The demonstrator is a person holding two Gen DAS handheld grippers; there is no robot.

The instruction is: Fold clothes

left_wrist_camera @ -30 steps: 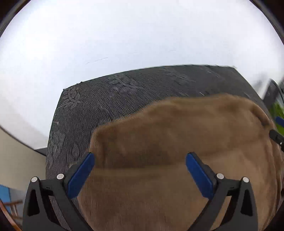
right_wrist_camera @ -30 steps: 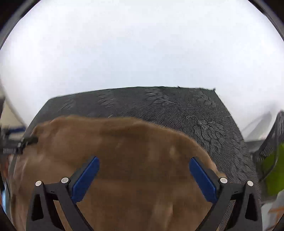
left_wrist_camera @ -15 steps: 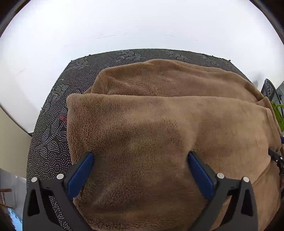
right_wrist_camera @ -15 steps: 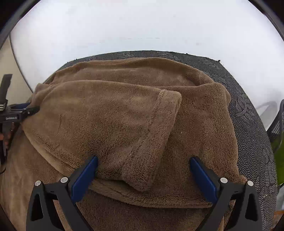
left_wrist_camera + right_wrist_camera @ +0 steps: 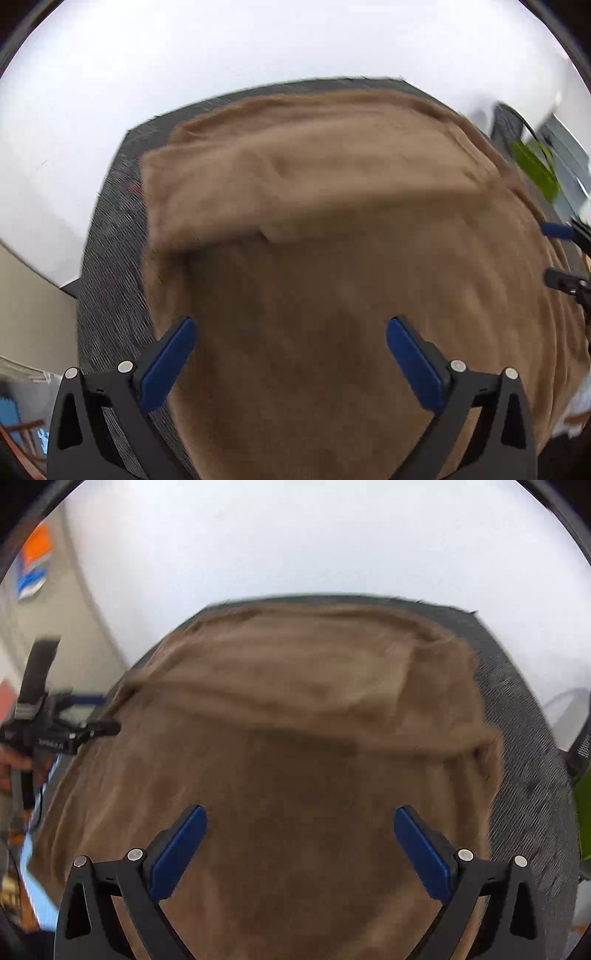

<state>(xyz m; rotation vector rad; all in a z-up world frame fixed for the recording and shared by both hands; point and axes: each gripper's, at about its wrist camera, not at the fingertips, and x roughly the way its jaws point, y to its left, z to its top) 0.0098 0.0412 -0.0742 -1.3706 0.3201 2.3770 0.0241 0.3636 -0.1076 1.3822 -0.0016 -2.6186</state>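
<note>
A brown fleece garment [image 5: 325, 229] lies spread over a dark patterned table [image 5: 110, 229], its far part folded back toward me into a thicker band [image 5: 314, 177]. My left gripper [image 5: 290, 328] hovers open above the near cloth, with nothing between its blue pads [image 5: 166, 365]. In the right wrist view the same garment [image 5: 295, 738] shows a folded layer [image 5: 303, 686] across its far half. My right gripper [image 5: 299, 816] is open over it, holding nothing. Each gripper appears at the edge of the other's view: the right one [image 5: 565, 254], the left one [image 5: 74, 731]. Both views are blurred by motion.
A white wall [image 5: 258, 44] stands behind the table. A green object [image 5: 535, 170] and a dark mesh item sit off the table's right side. The table's dark edge [image 5: 532, 775] shows right of the garment. A person's hand [image 5: 14, 760] holds the left gripper.
Both grippers have pulled back and up from the garment since half a second ago. The fold they laid stays on the far half. Both stay open.
</note>
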